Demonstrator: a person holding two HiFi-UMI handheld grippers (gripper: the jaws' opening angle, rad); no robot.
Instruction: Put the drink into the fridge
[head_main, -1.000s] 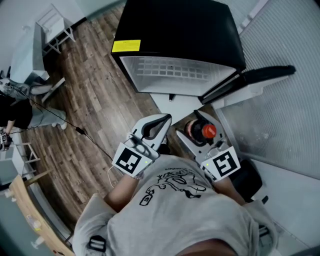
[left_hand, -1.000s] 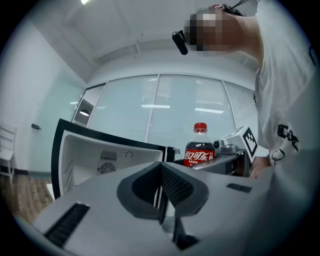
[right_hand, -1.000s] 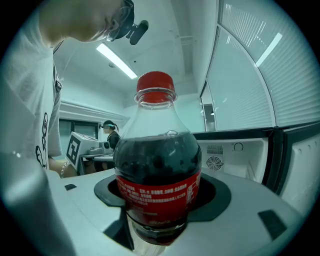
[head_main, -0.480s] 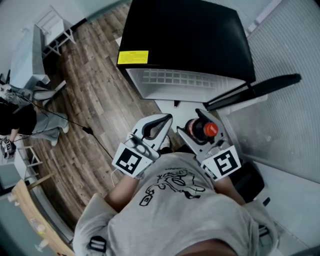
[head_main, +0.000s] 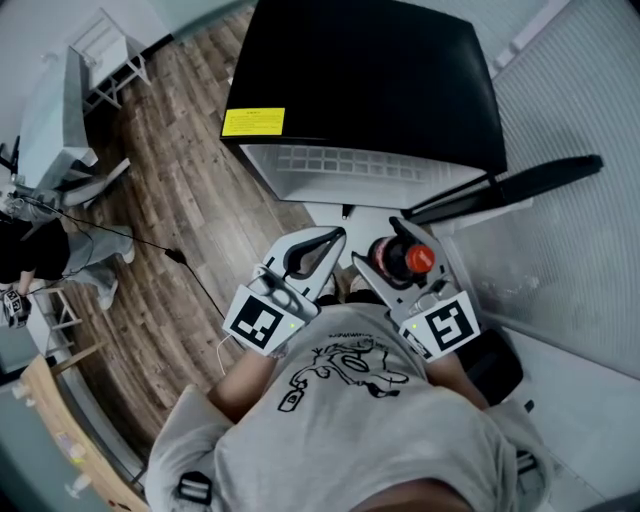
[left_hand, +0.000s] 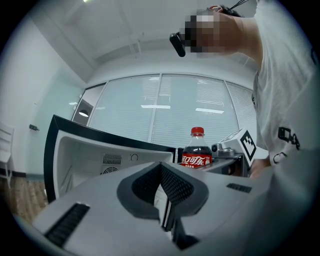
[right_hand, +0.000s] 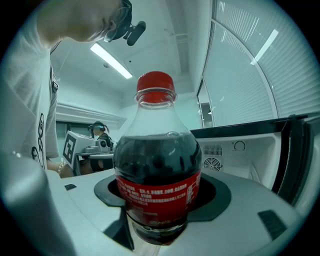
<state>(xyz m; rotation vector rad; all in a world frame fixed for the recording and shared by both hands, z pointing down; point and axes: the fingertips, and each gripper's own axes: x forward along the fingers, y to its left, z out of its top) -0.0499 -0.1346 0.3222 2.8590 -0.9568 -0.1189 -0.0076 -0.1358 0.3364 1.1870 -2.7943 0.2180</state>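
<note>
A cola bottle (head_main: 400, 260) with a red cap (head_main: 418, 259) and red label stands upright between the jaws of my right gripper (head_main: 392, 252), which is shut on its body. The right gripper view shows the bottle (right_hand: 157, 180) filling the middle, clamped in the right gripper (right_hand: 160, 195). My left gripper (head_main: 330, 240) hangs beside it on the left, shut and holding nothing; its pads (left_hand: 172, 186) meet. Just ahead stands a black mini fridge (head_main: 370, 70), its white inside (head_main: 340, 165) showing and its door (head_main: 510, 183) swung out to the right.
Wooden floor (head_main: 190, 190) lies left of the fridge, with a thin cable (head_main: 180, 262) across it. A seated person (head_main: 30, 245) and white furniture (head_main: 105, 45) are at the far left. A frosted glass wall (head_main: 570, 110) runs on the right.
The fridge looks slightly larger and nearer in the head view. Both grippers stay side by side as before, the right one still holding the bottle.
</note>
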